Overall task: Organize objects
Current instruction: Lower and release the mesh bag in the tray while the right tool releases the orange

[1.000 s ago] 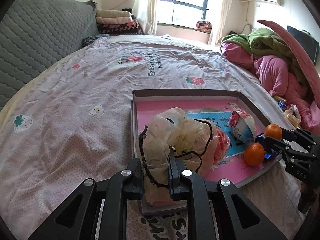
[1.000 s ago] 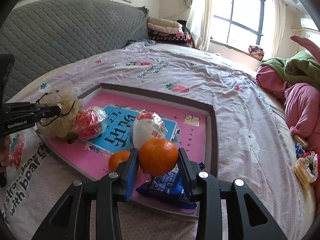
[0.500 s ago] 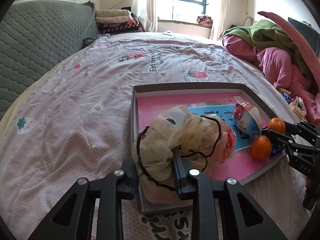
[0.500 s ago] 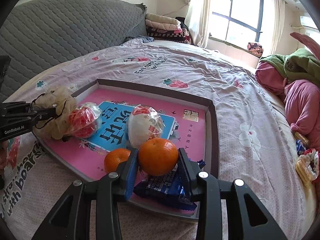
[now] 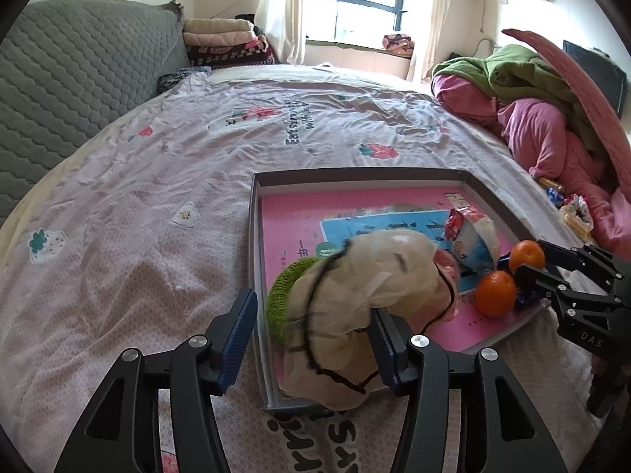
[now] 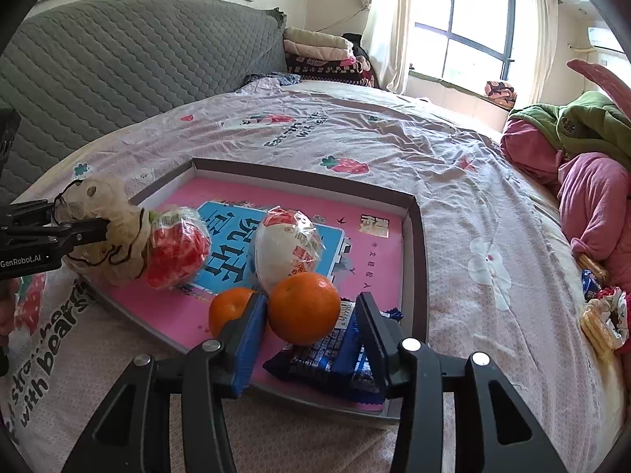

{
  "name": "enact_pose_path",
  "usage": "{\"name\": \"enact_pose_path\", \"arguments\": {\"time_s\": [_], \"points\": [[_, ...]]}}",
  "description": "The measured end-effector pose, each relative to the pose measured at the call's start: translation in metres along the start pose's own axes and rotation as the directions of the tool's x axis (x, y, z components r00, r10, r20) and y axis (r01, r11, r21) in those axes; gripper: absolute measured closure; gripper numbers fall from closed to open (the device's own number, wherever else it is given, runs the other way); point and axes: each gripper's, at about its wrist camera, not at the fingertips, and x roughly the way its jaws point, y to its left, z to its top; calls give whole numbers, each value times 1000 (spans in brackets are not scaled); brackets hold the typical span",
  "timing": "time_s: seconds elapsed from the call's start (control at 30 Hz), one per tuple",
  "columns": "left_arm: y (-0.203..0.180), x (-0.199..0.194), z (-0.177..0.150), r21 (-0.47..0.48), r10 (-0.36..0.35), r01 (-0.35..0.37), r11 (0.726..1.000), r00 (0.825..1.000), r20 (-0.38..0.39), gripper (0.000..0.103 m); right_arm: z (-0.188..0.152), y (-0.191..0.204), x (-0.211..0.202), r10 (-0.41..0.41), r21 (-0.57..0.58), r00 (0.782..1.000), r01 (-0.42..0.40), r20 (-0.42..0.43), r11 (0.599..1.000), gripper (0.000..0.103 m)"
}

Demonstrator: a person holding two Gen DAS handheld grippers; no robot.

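A shallow box tray [image 5: 355,175] [image 6: 299,175] with a pink lining lies on the bed. My left gripper [image 5: 311,339] is open around a cream mesh bag [image 5: 355,299] [image 6: 106,232] that rests in the tray's near left corner. My right gripper [image 6: 307,335] is open with an orange [image 6: 303,307] [image 5: 526,254] between its fingers, resting on a blue snack packet [image 6: 335,362]. A second orange [image 6: 228,309] [image 5: 495,293], a white wrapped snack [image 6: 290,248] [image 5: 473,232] and a red wrapped snack [image 6: 177,252] lie in the tray.
The bed has a pink strawberry-print sheet [image 5: 157,205]. A grey quilted headboard [image 5: 71,79] is at the left. Pink and green bedding [image 5: 544,118] is piled at the right, with loose snacks [image 6: 599,311] beside it. Folded blankets [image 5: 224,39] lie by the window.
Both grippers have opened. The left one has let go of the mesh bag and the right one has let go of the orange, which now sit in the tray.
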Motion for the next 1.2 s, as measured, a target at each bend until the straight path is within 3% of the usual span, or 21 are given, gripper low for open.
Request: {"name": "enact_pose_path", "arguments": {"time_s": [0.37, 0.8, 1.2], "points": [[-9, -9, -9, 19, -16, 18, 1000, 996, -90, 40, -2, -5, -14, 11, 31, 1000, -12, 21, 999, 55], [-23, -42, -32, 28, -13, 14, 999, 999, -34, 39, -12, 5, -42, 38, 60, 998, -42, 58, 997, 55], [-38, -72, -52, -5, -24, 24, 1000, 1000, 5, 30, -32, 18, -79, 52, 125, 991, -67, 121, 990, 42]]}}
